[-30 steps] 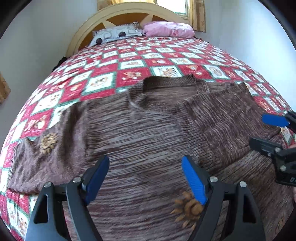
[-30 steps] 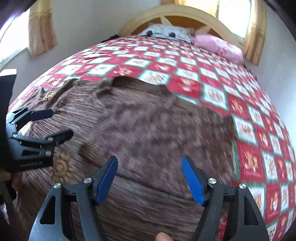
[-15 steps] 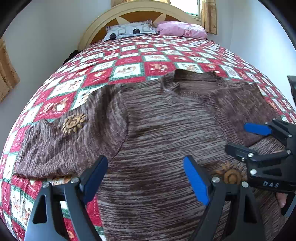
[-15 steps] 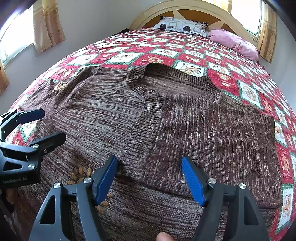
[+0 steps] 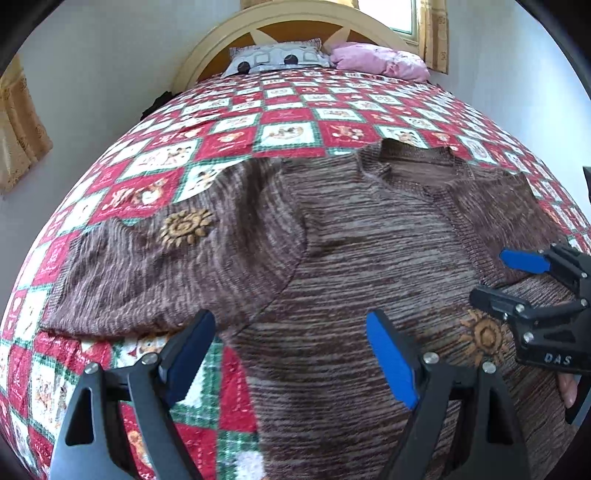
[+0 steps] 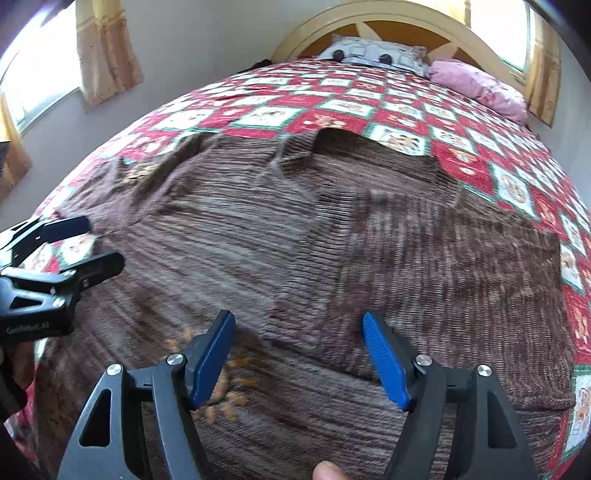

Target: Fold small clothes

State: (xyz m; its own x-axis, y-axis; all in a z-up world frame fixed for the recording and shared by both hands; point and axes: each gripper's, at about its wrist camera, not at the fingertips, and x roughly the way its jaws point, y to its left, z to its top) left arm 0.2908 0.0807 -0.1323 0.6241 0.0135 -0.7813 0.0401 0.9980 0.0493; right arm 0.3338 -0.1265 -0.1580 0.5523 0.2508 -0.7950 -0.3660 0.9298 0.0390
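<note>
A brown knit sweater [image 5: 354, 254] with orange sun patches lies flat on the bed, neck toward the headboard. Its left sleeve [image 5: 155, 266] is spread out to the left. Its right sleeve [image 6: 454, 288] is folded across the body. My left gripper [image 5: 291, 354] is open and empty, low over the sweater's left side near the armpit; it also shows in the right wrist view [image 6: 81, 243]. My right gripper [image 6: 299, 354] is open and empty over the folded sleeve's edge; it also shows in the left wrist view [image 5: 502, 275].
The bed carries a red, white and green patchwork quilt [image 5: 280, 122]. A grey pillow [image 5: 277, 59] and a pink pillow [image 5: 376, 59] lie at the cream headboard [image 6: 406, 18]. Walls and curtained windows stand on both sides.
Both grippers have shifted left across the sweater, so the spread left sleeve and bare quilt under the left gripper have come into view. Both stay open and empty.
</note>
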